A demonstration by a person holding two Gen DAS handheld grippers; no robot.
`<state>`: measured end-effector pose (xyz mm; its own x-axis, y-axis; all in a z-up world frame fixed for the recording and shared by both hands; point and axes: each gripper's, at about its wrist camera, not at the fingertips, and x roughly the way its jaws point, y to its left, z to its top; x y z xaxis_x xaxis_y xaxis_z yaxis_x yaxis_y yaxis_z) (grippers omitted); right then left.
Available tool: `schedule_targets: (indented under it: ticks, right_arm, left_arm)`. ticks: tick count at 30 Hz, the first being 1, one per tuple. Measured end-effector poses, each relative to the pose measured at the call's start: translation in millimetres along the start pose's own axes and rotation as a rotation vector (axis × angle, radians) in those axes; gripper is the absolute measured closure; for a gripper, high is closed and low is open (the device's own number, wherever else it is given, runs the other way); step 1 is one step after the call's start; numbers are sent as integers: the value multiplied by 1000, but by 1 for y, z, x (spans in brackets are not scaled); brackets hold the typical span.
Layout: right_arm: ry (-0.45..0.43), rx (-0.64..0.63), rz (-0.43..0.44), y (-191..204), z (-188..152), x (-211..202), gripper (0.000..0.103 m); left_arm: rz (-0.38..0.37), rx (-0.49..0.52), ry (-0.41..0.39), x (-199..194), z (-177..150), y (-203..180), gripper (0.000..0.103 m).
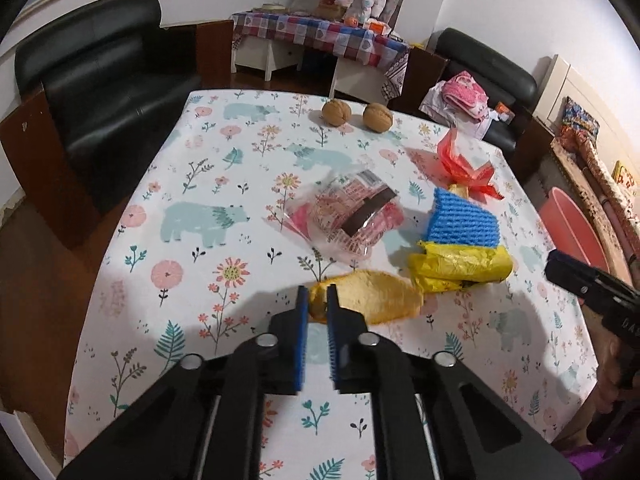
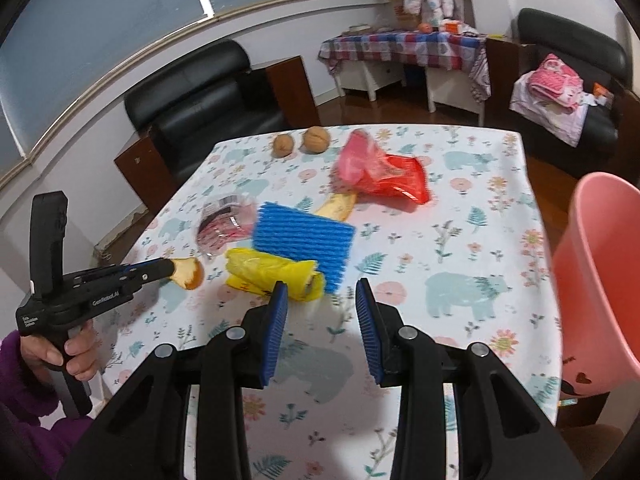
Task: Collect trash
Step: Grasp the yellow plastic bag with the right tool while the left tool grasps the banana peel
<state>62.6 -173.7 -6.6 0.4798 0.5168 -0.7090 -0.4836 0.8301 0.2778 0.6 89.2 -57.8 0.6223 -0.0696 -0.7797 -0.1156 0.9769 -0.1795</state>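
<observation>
My left gripper is shut on the near end of a piece of orange peel, which lies low over the floral table. The right wrist view shows the same grip from the side, with the orange peel at the tips of the left gripper. My right gripper is open above the table with nothing between its fingers. Just beyond its left finger lies a crumpled yellow bag. A blue foam net, a clear printed wrapper and a red bag lie further back.
A pink bin stands off the table's right edge. Two walnuts sit at the far edge. Black armchairs flank the table, and a side table with a checked cloth stands behind. A hand in a purple sleeve holds the left gripper's handle.
</observation>
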Motion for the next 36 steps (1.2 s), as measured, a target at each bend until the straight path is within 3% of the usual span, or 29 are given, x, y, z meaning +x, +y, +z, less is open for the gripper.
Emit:
schedule_targets:
  ticks: [9, 18, 25, 30, 36]
  right_arm:
    - [61, -8, 82, 12, 16, 26, 67]
    - [86, -113, 114, 32, 37, 50, 67]
    - [199, -170, 93, 33, 24, 68, 67]
    - [259, -206, 126, 40, 11, 67, 67]
    - [247, -226, 95, 46, 3, 66, 67]
  left_arm:
    - [-33, 0, -28, -10, 5, 0, 98]
    - [-46, -16, -23, -9, 4, 2, 98]
    - [-64, -18, -24, -11, 3, -1, 98]
    - [-72, -24, -23, -11, 3, 2, 98]
    - [-75, -24, -27, -13, 3, 2, 98]
